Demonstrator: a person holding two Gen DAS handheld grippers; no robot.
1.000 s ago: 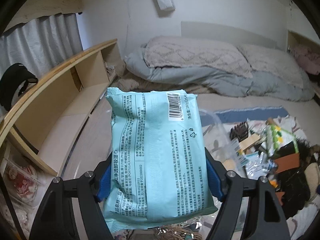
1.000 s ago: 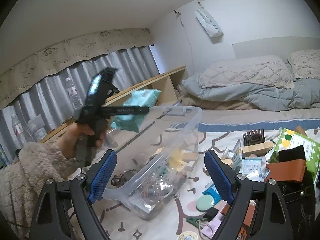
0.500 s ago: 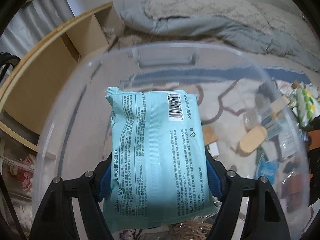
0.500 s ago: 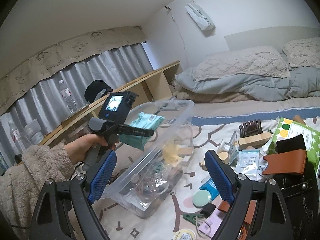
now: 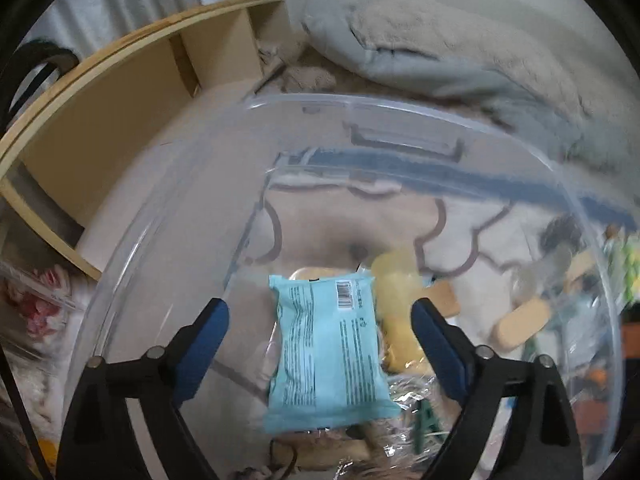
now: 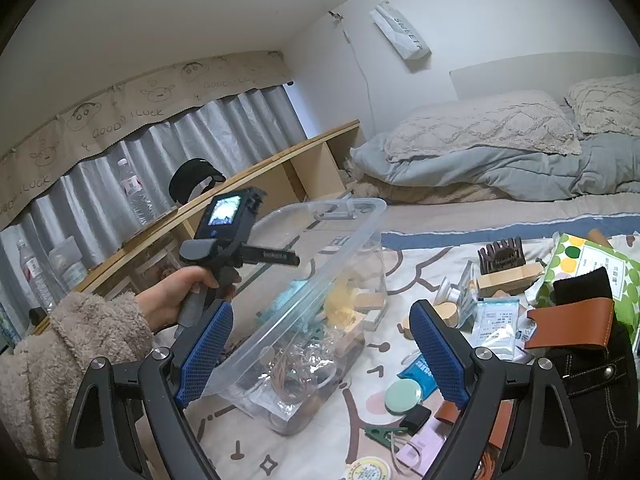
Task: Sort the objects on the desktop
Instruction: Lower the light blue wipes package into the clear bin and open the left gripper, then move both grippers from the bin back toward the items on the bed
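A light-blue wipes pack point(image 5: 328, 344) lies inside the clear plastic bin point(image 5: 400, 108), on top of yellow and wooden items. My left gripper point(image 5: 320, 306) points down into the bin above the pack. Its jaws are opening, and the blue pads stand well clear of the pack's sides. In the right wrist view a hand point(image 6: 168, 300) in a fluffy sleeve holds that gripper over the bin point(image 6: 344, 220), and the pack point(image 6: 286, 296) shows through the wall. My right gripper point(image 6: 321, 312) hangs open in front of the bin with nothing between its fingers.
A wooden shelf point(image 5: 120, 92) runs along the left, with water bottles point(image 6: 134, 192) on top. Bedding point(image 6: 500, 160) lies at the back. Right of the bin the mat is strewn with a brown leather case point(image 6: 572, 324), a green round lid point(image 6: 404, 396), a hair claw point(image 6: 500, 256) and small packets.
The left gripper came down over the bin and tipped further downward. Its jaws widened and let go of the wipes pack, which dropped into the bin. The right gripper stayed put.
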